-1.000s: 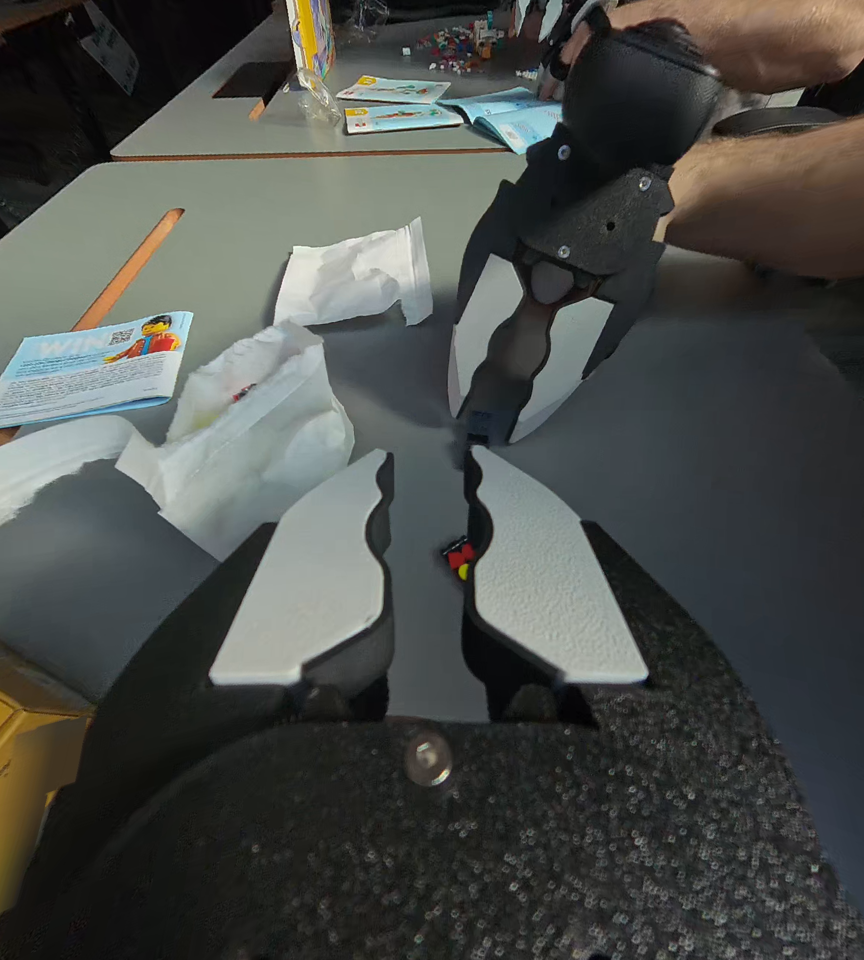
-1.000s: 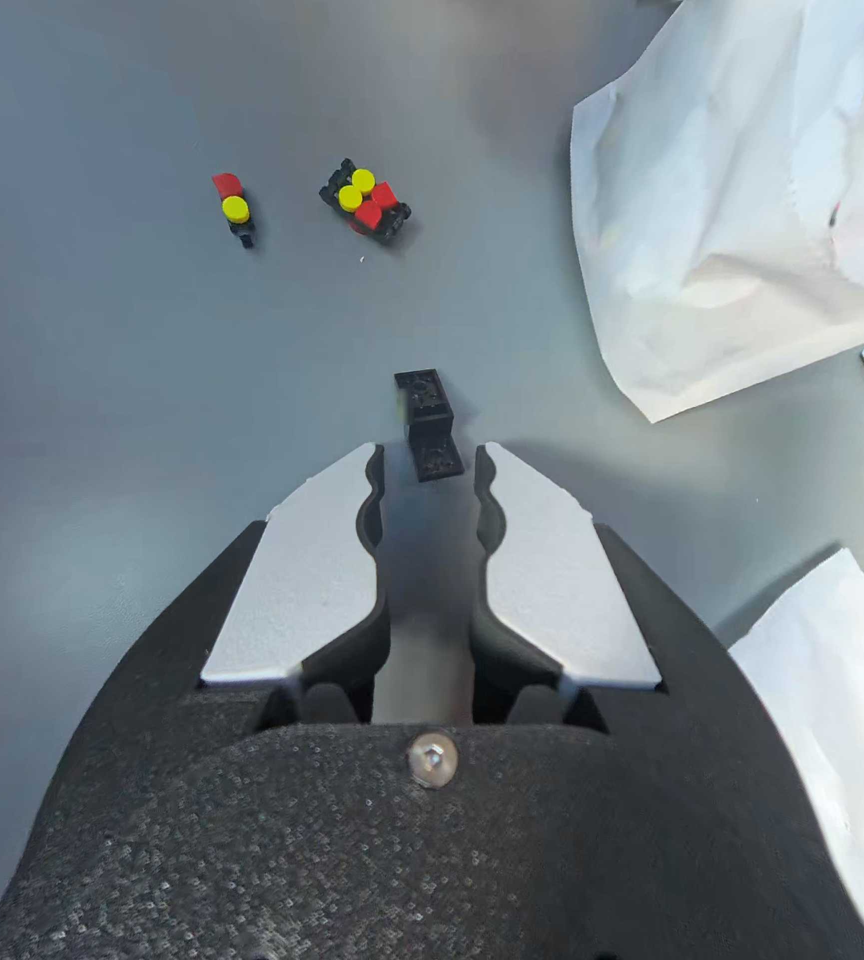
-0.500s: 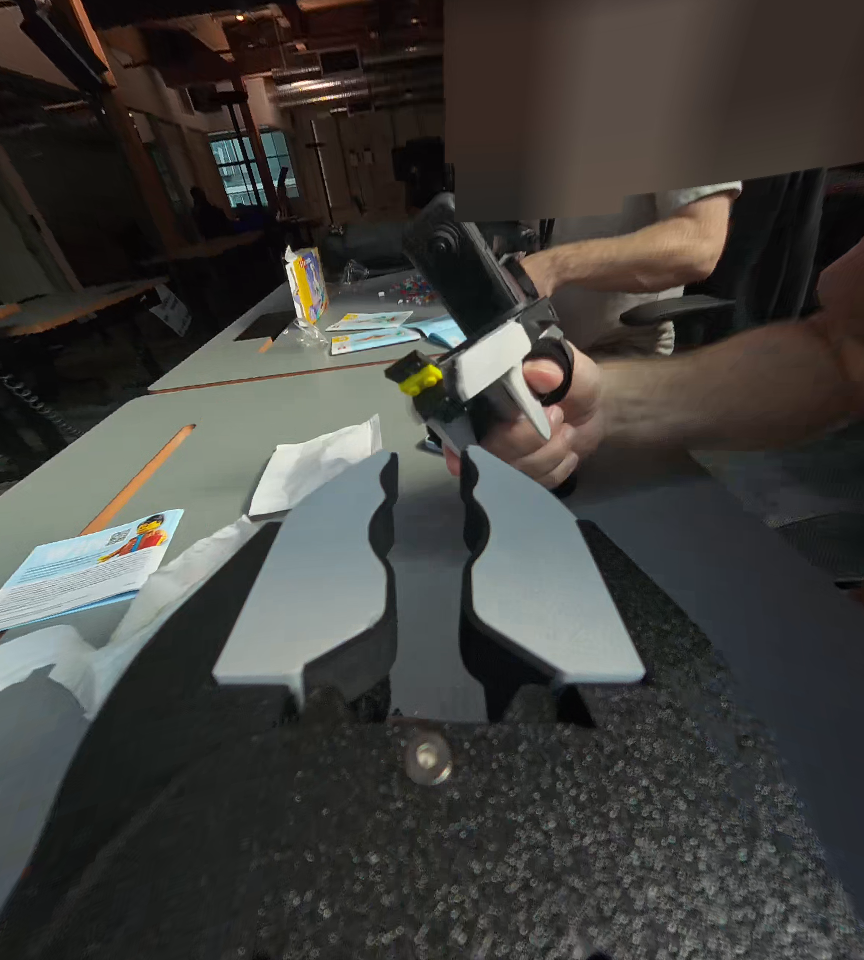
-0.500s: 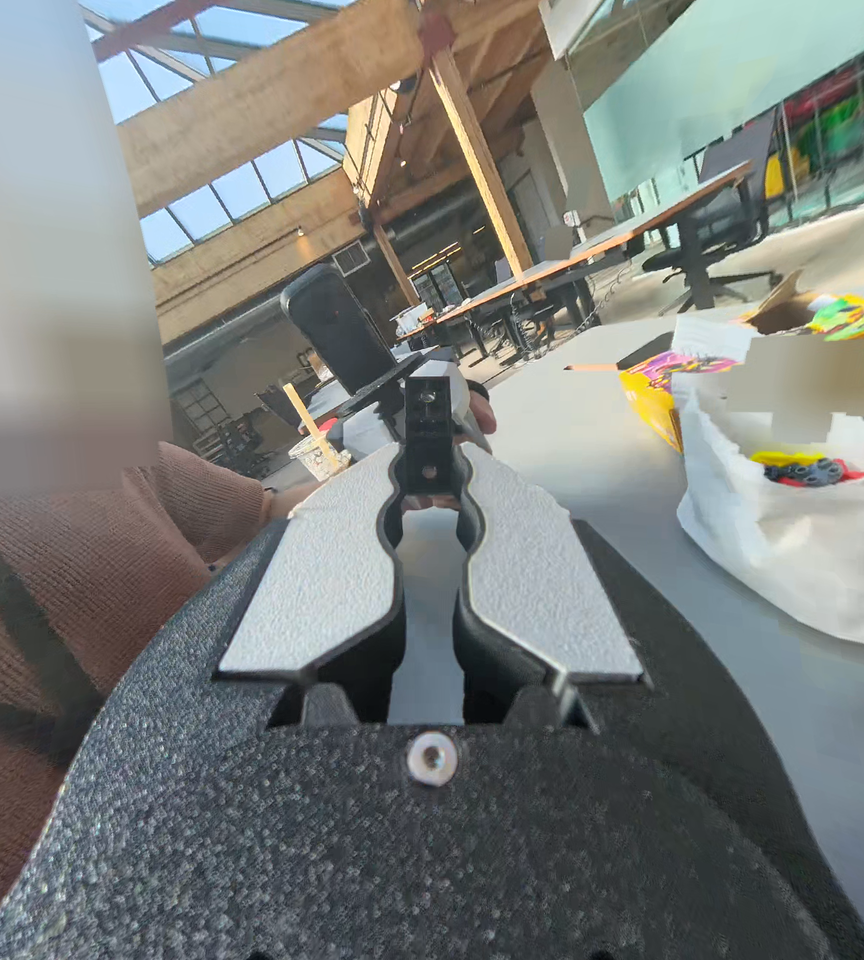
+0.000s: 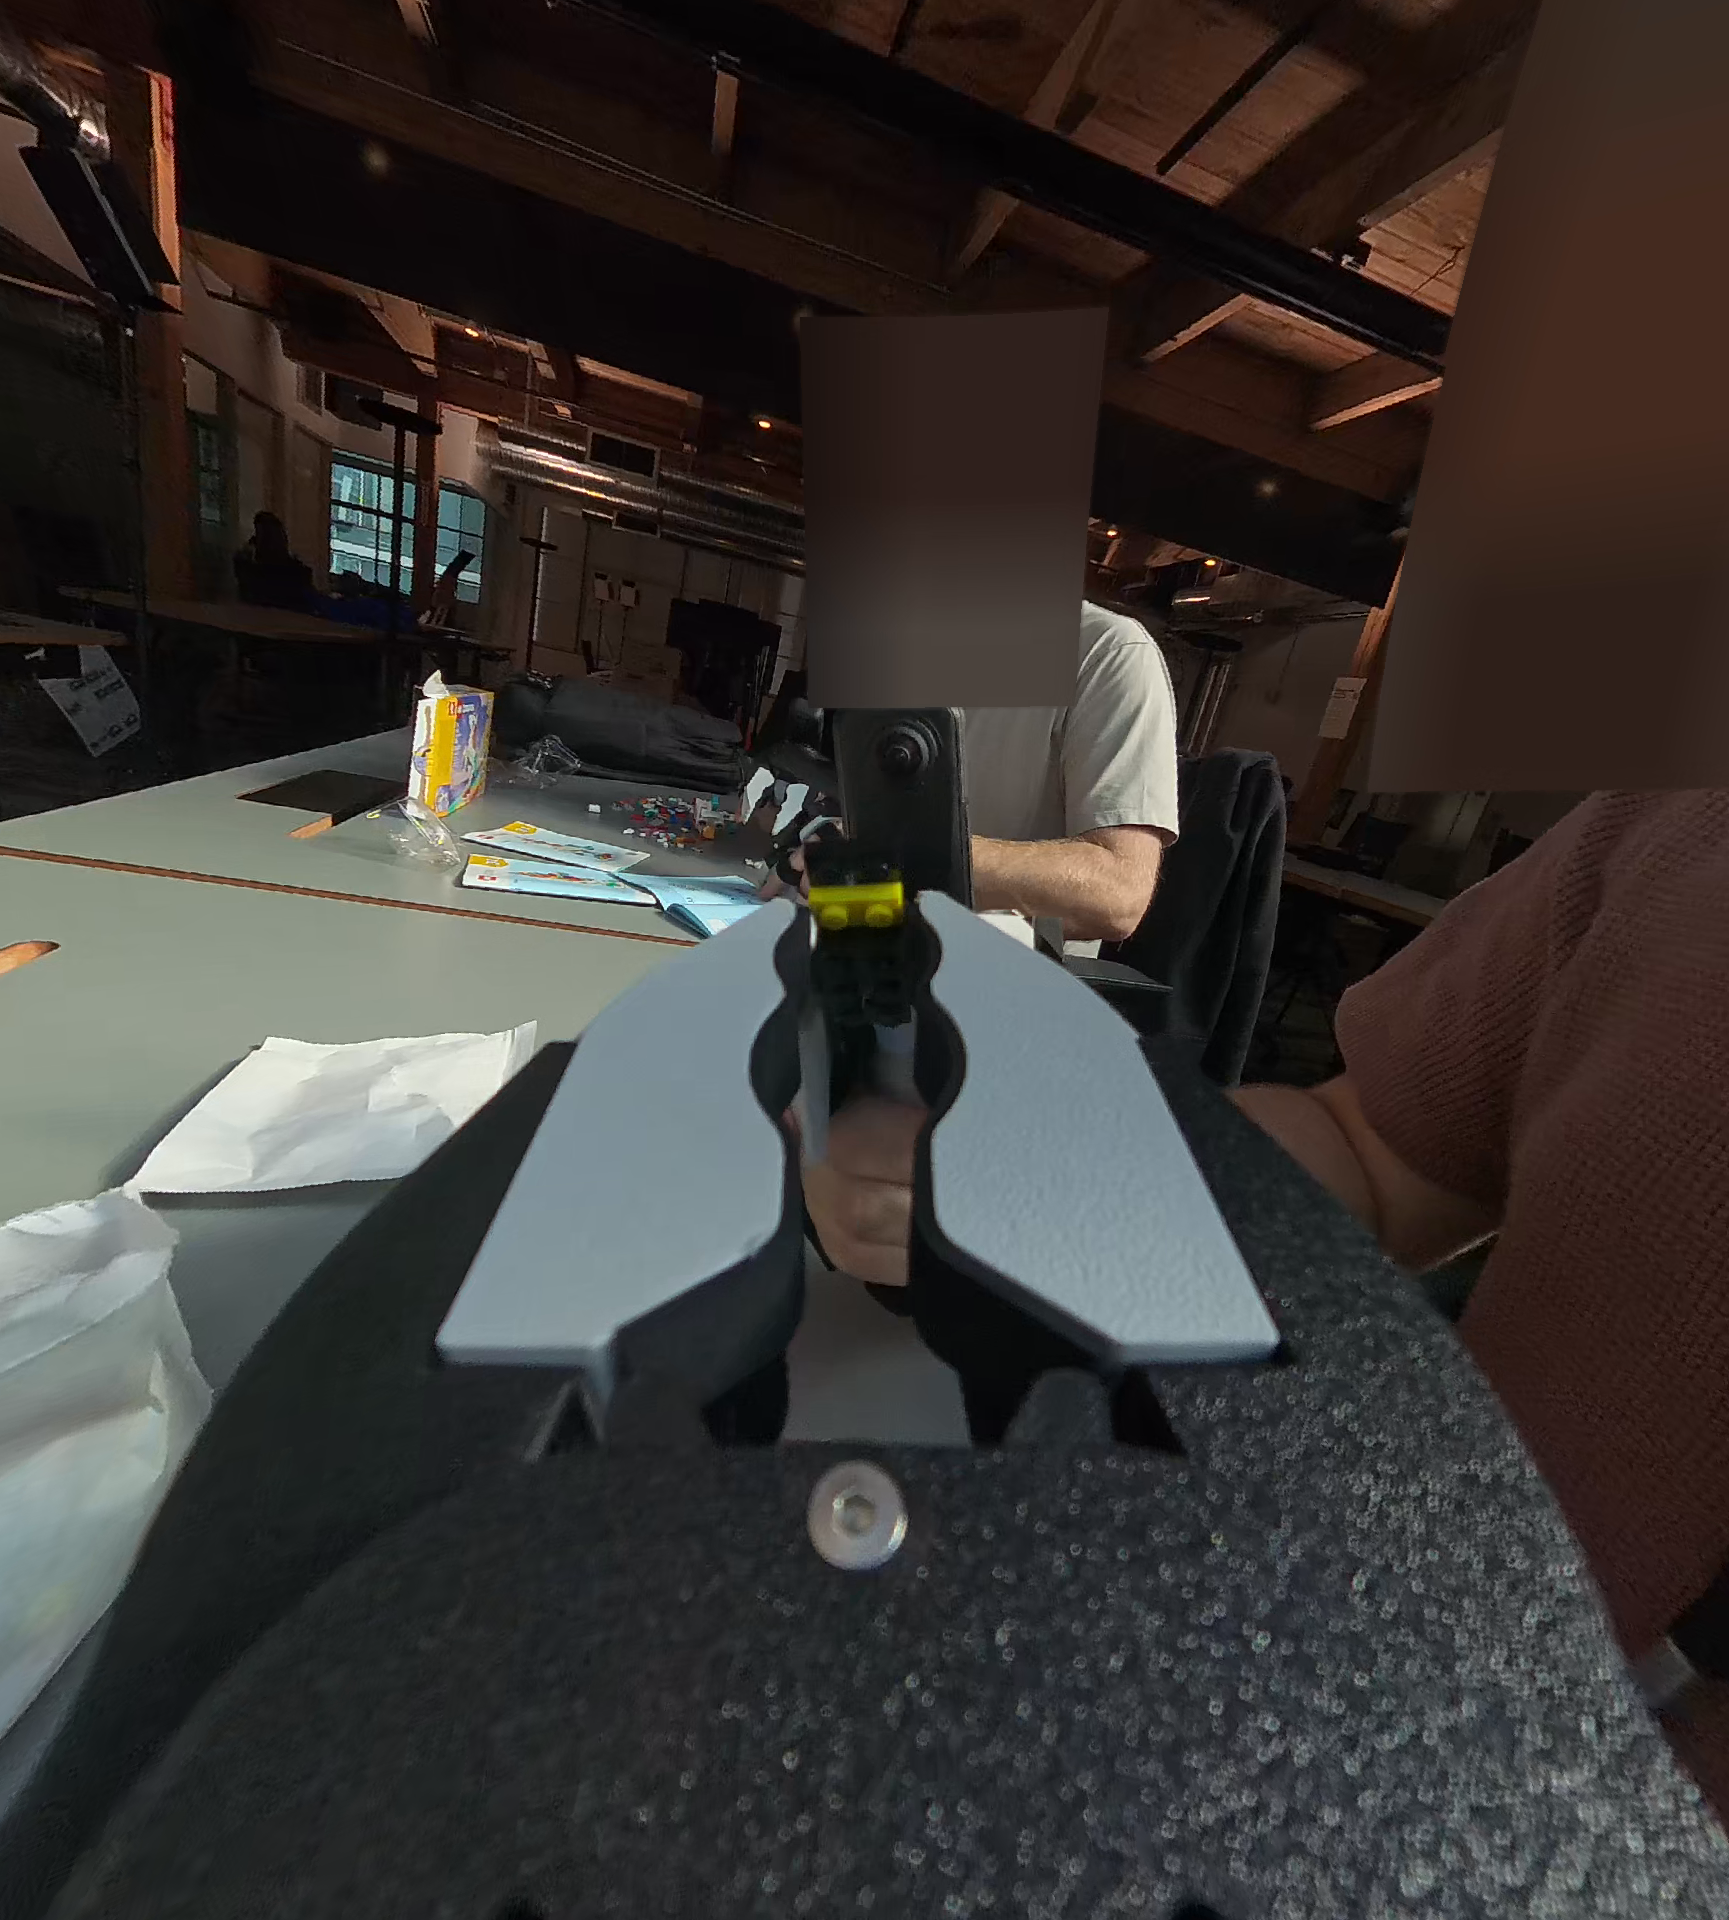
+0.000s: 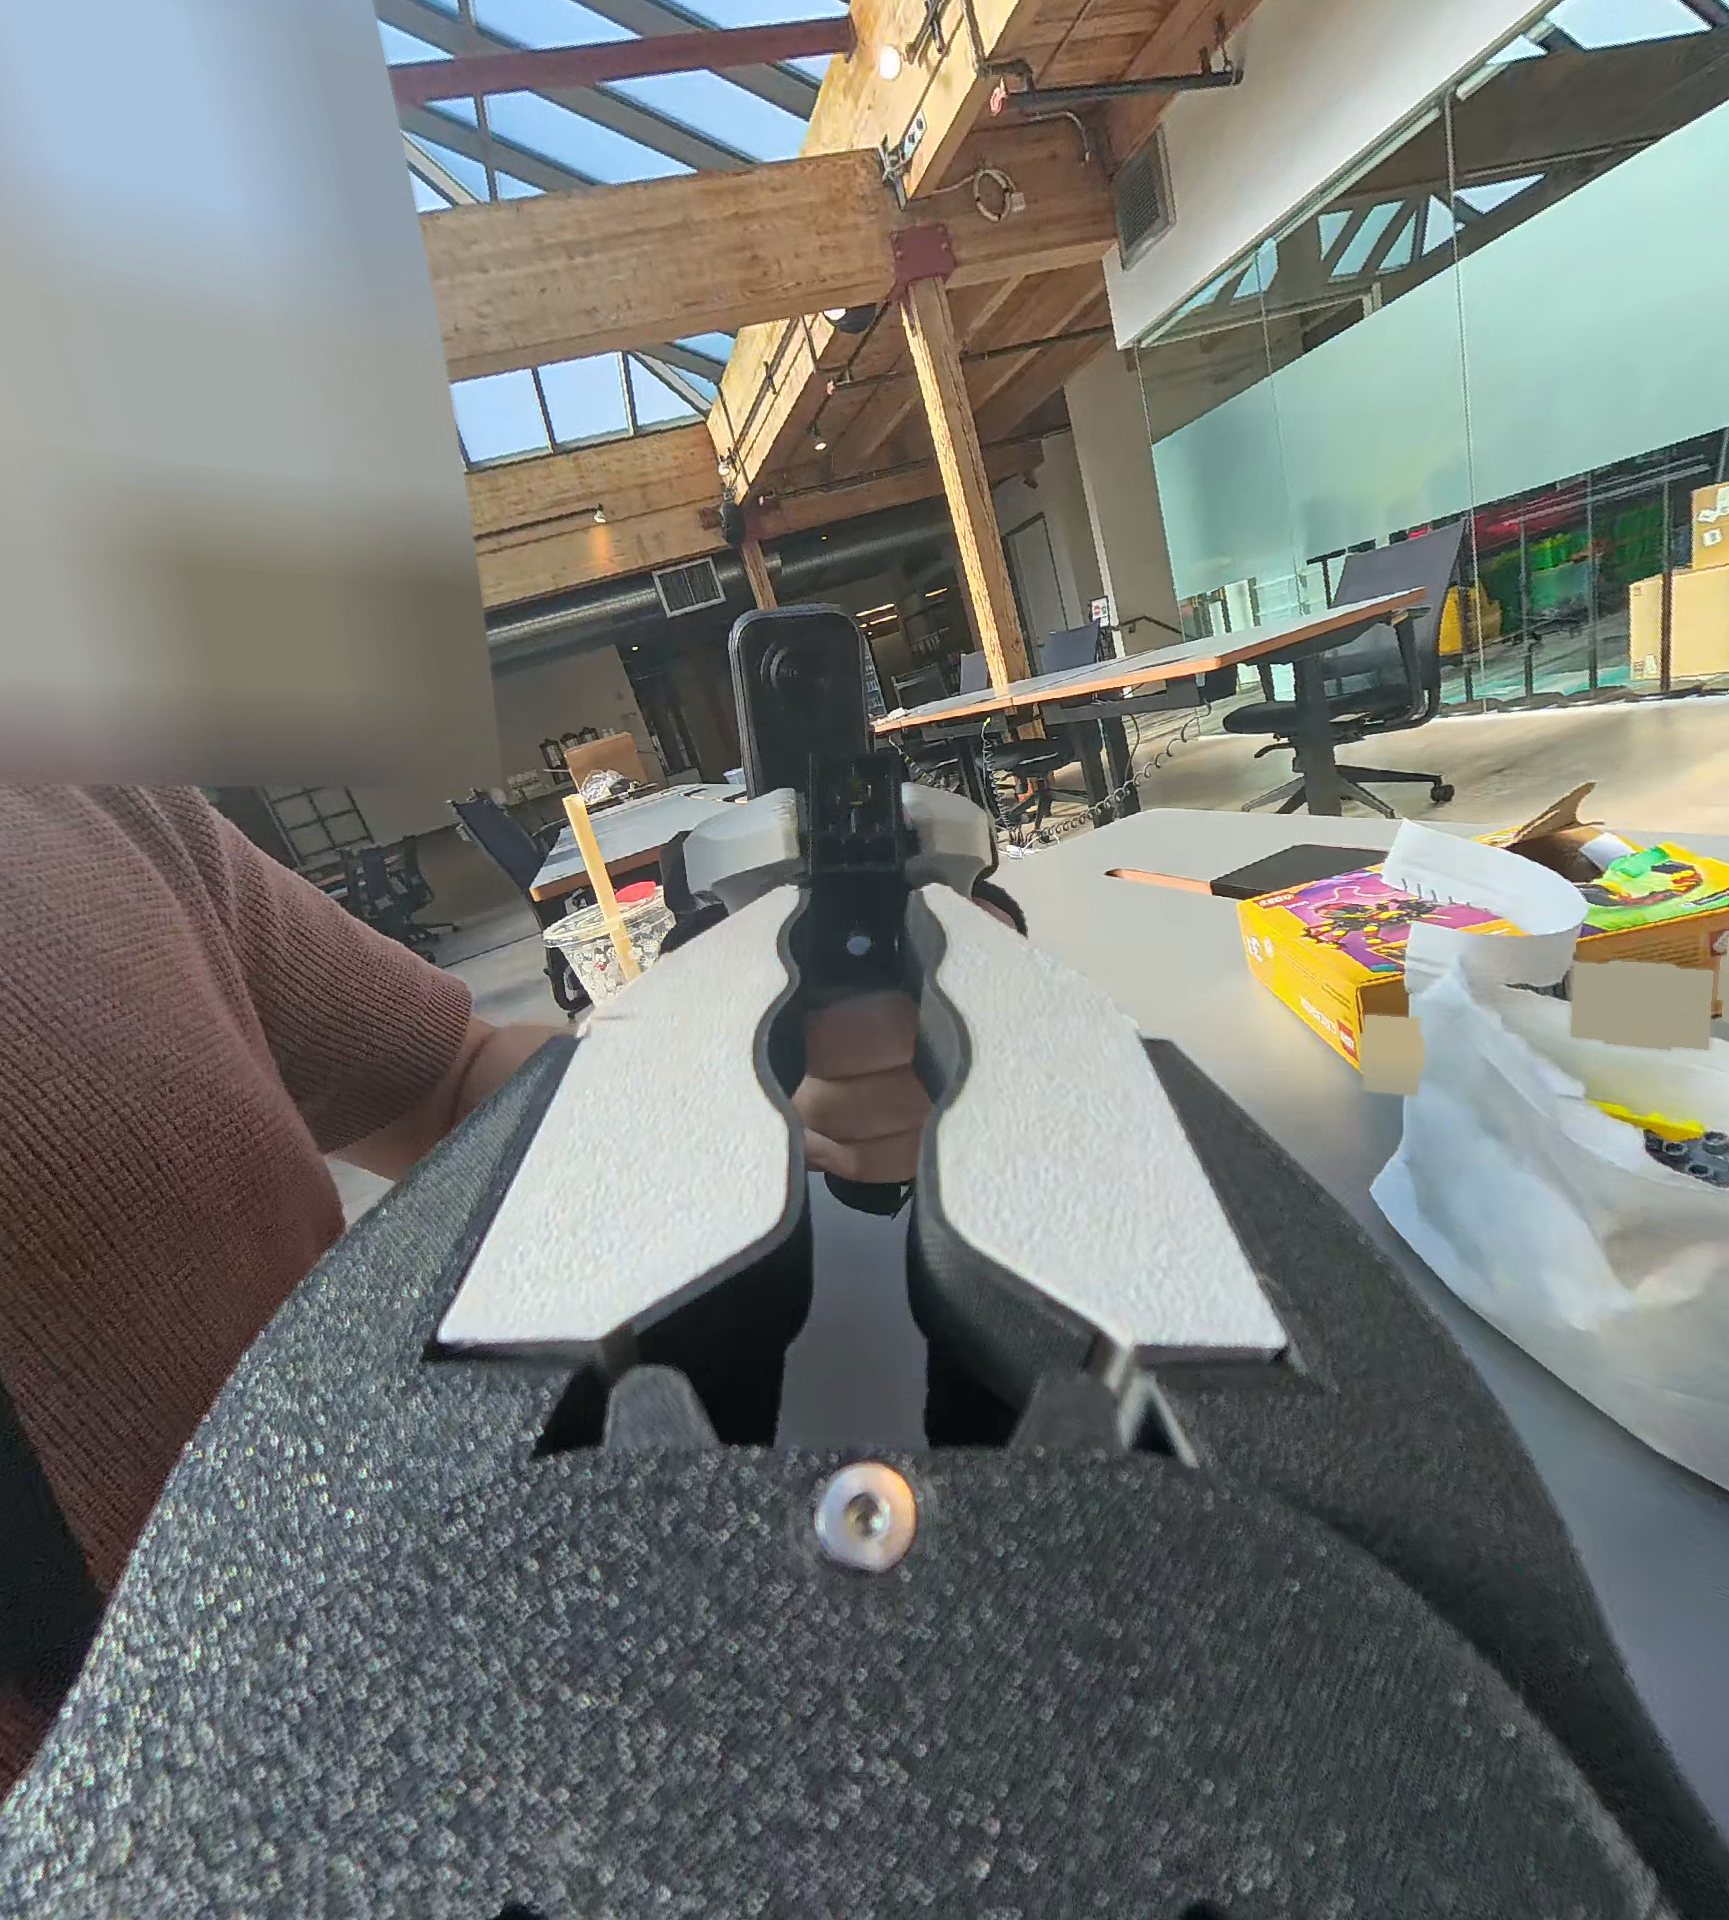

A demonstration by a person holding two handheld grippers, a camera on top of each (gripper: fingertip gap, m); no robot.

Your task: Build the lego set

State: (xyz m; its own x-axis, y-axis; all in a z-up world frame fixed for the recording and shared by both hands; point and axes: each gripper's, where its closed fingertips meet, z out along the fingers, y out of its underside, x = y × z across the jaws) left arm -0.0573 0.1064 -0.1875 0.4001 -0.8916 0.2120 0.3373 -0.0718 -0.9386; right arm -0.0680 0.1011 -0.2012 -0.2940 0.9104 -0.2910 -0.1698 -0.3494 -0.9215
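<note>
Above the counter (image 5: 216, 966), both my tools are raised and face each other, tip to tip. On the counter sit the white bag (image 6: 1608, 1278) of loose bricks and the yellow box (image 6: 1327, 956), well clear of the join.

My left tool (image 5: 858, 914) looks clamped on a small black piece with a yellow plate (image 5: 857, 902) on top; my right tool (image 6: 855, 914) is clamped on the black brick (image 6: 853, 821). The two pieces seem to be touching or just short of it, though I cannot tell if any studs have seated.

My worry is alignment. If I push while the studs are off-line, one piece may twist in its grip or pop free and fall. Both holds are narrow, at the very tips, so side force could lever a piece out. The yellow plate could also shear off its base under a skewed press.
</note>
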